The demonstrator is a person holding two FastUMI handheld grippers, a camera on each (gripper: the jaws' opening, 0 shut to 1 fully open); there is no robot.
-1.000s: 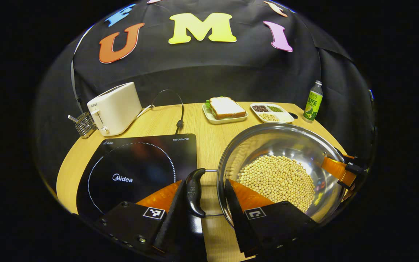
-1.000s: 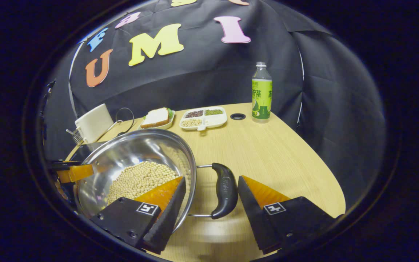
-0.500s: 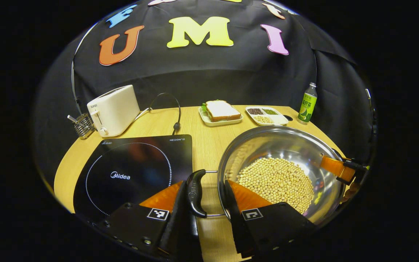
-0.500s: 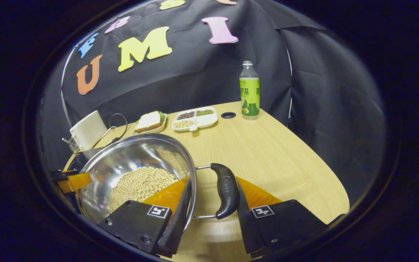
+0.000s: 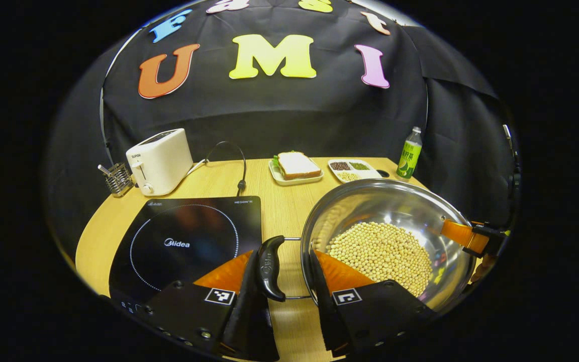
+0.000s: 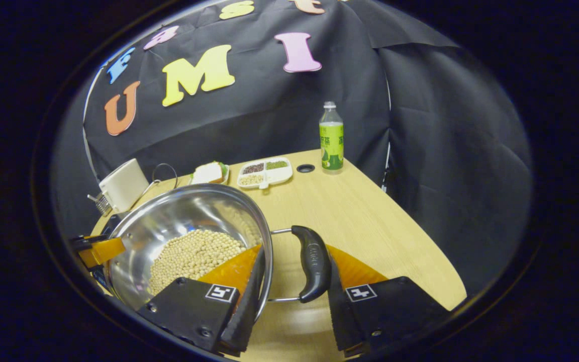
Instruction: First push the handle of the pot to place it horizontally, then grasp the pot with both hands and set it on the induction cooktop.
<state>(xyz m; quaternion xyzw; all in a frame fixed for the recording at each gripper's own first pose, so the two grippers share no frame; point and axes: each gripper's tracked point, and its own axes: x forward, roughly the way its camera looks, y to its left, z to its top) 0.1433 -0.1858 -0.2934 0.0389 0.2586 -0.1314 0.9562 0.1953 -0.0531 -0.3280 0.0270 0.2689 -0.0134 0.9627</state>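
Observation:
A steel pot (image 5: pixel 350 193) holding soybeans (image 5: pixel 380 251) is at the right in the left gripper view, beside the black induction cooktop (image 5: pixel 184 241). My left gripper (image 5: pixel 289 281) is shut on the pot, one finger outside its black left handle (image 5: pixel 268 269) and the other inside the rim. In the right gripper view the pot (image 6: pixel 189 193) and its soybeans (image 6: pixel 194 254) are at the left. My right gripper (image 6: pixel 294 281) is shut on it likewise, across the right handle (image 6: pixel 312 264) and the wall. Each gripper also shows across the pot: the right gripper (image 5: pixel 470 236) and the left gripper (image 6: pixel 98 249).
On the wooden table (image 6: pixel 370 221), a white toaster (image 5: pixel 161 161) and a wire rack (image 5: pixel 116 178) stand behind the cooktop, its cable (image 5: pixel 239 171) looping nearby. A sandwich plate (image 5: pixel 295 168), a divided tray of grains (image 5: pixel 352 171) and a green bottle (image 5: pixel 409 160) sit along the far edge.
The right gripper's outer finger closed in against the handle, and the left gripper tightened too. Both views have since drawn up and back, with the pot staying between the fingers.

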